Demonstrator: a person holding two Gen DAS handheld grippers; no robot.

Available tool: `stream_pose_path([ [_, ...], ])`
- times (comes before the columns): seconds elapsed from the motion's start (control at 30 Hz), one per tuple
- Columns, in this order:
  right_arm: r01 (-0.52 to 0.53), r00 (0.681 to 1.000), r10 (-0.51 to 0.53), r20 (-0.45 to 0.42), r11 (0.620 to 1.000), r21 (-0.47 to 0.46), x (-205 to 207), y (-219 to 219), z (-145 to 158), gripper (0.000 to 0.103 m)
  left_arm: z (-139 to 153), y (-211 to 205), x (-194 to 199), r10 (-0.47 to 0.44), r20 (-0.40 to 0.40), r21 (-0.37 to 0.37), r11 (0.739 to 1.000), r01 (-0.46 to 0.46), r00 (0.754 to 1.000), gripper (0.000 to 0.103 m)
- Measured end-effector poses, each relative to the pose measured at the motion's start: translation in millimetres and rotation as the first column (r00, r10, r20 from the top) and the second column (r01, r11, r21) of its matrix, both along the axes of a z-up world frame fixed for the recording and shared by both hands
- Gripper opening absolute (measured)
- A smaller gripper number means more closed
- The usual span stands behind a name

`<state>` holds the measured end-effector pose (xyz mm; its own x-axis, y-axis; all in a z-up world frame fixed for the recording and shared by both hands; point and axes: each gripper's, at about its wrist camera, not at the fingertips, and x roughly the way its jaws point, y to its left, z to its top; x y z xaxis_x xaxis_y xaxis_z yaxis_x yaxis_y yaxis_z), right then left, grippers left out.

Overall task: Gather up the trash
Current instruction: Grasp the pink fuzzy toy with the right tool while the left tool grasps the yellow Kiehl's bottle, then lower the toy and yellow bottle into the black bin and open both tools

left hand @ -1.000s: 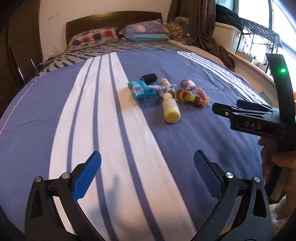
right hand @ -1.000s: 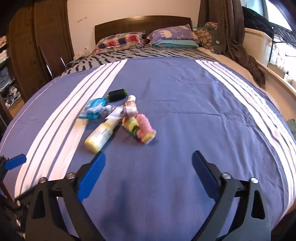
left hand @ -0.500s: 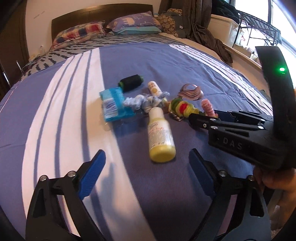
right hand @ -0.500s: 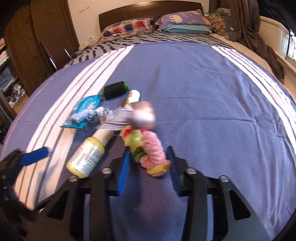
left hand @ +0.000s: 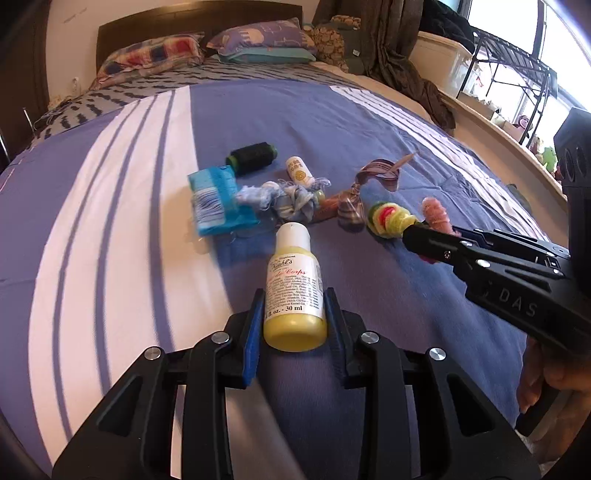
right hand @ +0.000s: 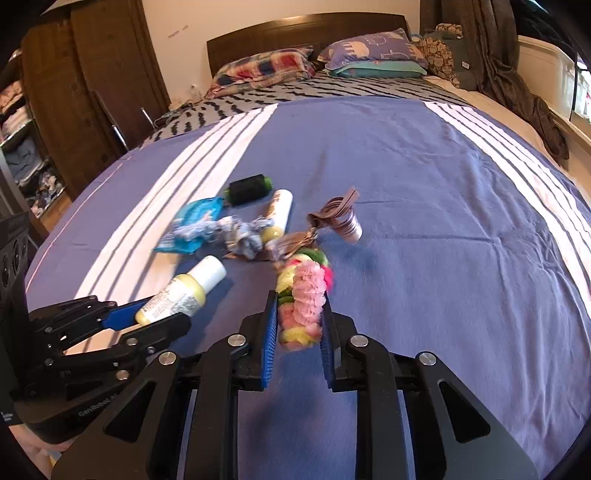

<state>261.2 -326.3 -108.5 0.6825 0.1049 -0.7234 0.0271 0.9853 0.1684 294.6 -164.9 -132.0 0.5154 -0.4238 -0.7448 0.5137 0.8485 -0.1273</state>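
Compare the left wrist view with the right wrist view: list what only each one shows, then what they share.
Only the left wrist view: the window with its metal rack, and the print on the yellow bottle's label.

Only the right wrist view: the wooden wardrobe and its shelves of clothes.

Both: the yellow bottle between the left gripper's fingers, the pink-and-yellow pompom between the right gripper's fingers, the black spool, the blue wrapper, the pillows.

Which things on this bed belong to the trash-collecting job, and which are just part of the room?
Job:
- yellow lotion bottle
- pink and yellow pom-pom string
- blue wrapper
- black thread spool
- knotted blue rag

Room:
- pillows
- headboard
- wardrobe
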Motion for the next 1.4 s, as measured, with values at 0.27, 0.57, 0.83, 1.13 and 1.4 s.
stream_pose_path([
  [0.27, -0.031, 0.999, 0.030, 0.019, 1.000, 0.000, -57, 32, 19, 0.020, 13, 39, -70, 0.026, 0.033, 0.029, 0.999, -0.027, 0.999, 0.030],
  [0.57, -0.068, 0.997, 0.068, 0.030, 0.998, 0.001, -137, 71, 23, 0.020, 28, 87, -158, 0.065, 0.044, -0.014, 0.998, -0.064, 0.997, 0.030],
  [0.83, -0.074, 0.996, 0.074, 0.042, 0.997, 0.000, -213, 86, 17, 0.020, 31, 114, -232, 0.060, 0.050, -0.051, 0.997, -0.057, 0.997, 0.030],
  [1.13, -0.074, 0.997, 0.074, -0.001, 0.997, 0.036, -276, 92, -11, 0.020, 4, 131, -298, 0.033, 0.016, -0.058, 0.998, -0.032, 0.999, 0.030],
  [1.4, -0.083, 0.989, 0.092, -0.118, 0.993, 0.080, -294, 102, -67, 0.020, -57, 134, -312, 0.015, -0.119, -0.023, 1.000, -0.018, 0.993, 0.030],
])
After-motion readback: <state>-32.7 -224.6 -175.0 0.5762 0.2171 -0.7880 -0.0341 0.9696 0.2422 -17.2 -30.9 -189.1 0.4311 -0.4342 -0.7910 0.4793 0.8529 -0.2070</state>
